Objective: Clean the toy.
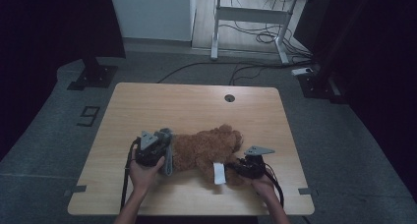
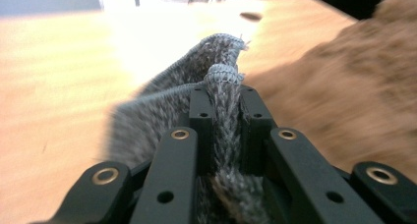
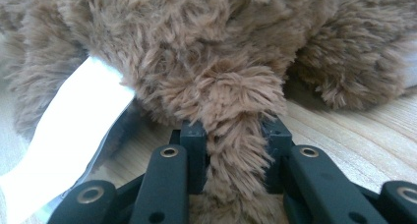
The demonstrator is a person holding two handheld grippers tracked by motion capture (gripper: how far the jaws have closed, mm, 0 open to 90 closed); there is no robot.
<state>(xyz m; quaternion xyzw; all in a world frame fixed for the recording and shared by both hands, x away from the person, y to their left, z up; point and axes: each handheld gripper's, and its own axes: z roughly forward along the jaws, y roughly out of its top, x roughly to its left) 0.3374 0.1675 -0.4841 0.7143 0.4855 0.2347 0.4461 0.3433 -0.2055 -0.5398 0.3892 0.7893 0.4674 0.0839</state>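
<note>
Okay, my left gripper (image 1: 158, 146) is clamped on the grey knit sleeve (image 2: 216, 86), my right gripper (image 1: 239, 166) pinches a tuft of the teddy bear (image 1: 209, 148) lying mid-table (image 1: 196, 101). I judge the knit should slide over the plush slowly while the right anchors, minding the white tag (image 1: 219, 174).

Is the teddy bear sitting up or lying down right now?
Lying down. The teddy bear stretches flat along the table between both grippers, its white tag toward the near edge.
</note>
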